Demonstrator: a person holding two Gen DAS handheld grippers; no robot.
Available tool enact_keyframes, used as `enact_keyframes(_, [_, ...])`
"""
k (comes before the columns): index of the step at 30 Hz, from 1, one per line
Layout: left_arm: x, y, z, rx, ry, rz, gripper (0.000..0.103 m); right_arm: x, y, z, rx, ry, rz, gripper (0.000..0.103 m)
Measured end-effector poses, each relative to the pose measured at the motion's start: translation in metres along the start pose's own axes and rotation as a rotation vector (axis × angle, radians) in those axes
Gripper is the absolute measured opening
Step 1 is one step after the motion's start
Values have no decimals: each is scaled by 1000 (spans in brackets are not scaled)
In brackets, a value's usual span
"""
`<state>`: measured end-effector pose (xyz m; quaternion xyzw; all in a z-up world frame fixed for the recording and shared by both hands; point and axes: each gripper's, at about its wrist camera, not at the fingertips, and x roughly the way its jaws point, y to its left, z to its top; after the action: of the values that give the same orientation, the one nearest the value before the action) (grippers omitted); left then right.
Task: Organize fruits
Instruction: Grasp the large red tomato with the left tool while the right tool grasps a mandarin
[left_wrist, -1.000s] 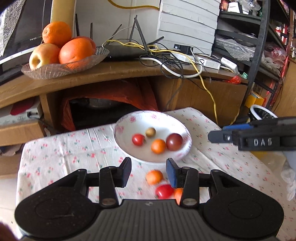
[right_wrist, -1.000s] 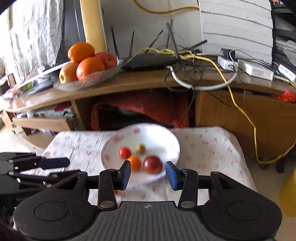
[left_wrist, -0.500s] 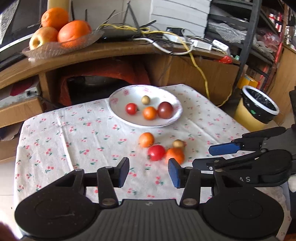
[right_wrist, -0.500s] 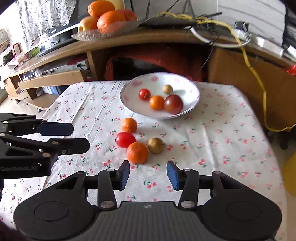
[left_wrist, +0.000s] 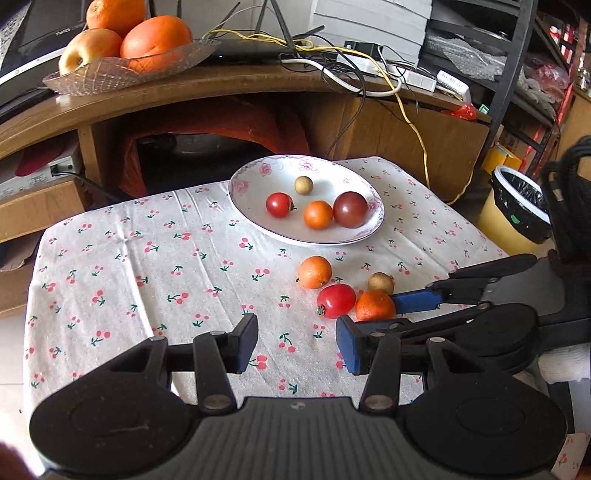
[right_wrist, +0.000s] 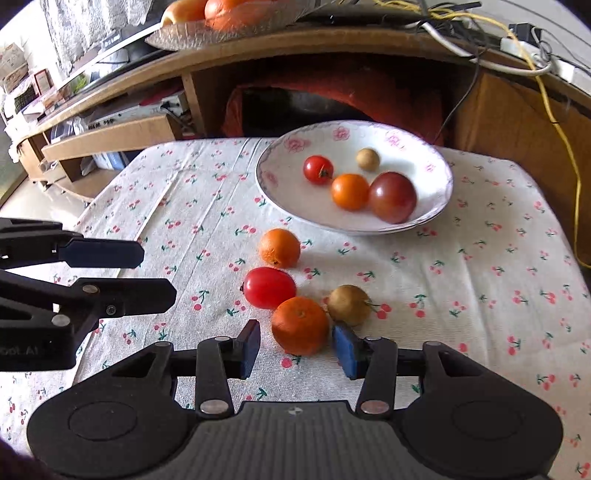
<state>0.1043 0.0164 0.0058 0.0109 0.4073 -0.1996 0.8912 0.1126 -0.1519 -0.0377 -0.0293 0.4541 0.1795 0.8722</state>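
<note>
Looking along the left claw (left_wrist: 297, 341), its jaws stand apart over bare cherry-print cloth on the desk (left_wrist: 110, 280), with four loose fruits near right and the white plate (left_wrist: 251, 218) of four fruits farther back. Seen from the right wrist, the right claw (right_wrist: 295, 347) has just been closing, with the nearest orange (right_wrist: 300, 325) between its pads, untouched, beside a red tomato (right_wrist: 269, 287) and a brown fruit (right_wrist: 349, 304).
</note>
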Motion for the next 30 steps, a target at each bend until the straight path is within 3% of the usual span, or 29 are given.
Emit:
enact_keyframes(2, [3,-1,1,4,6,-8,54,1,0,-1,-9,-1,-17,29])
enact_keyframes(11, [35,-25,6,51,13,-66,54,-31,-30,-8,82,8,-14,28])
enact_keyframes(18, [64,-34,4,45,32,-29,54,-41,-50,-22,139,17,-14,29])
enact_keyframes(25, [73,-37,6,63,3,7,53,-41,-49,-28,112,39,-27,29])
enact_keyframes(30, [74,-38,7,81,-5,17,42,-42,-48,-27,84,36,-59,29])
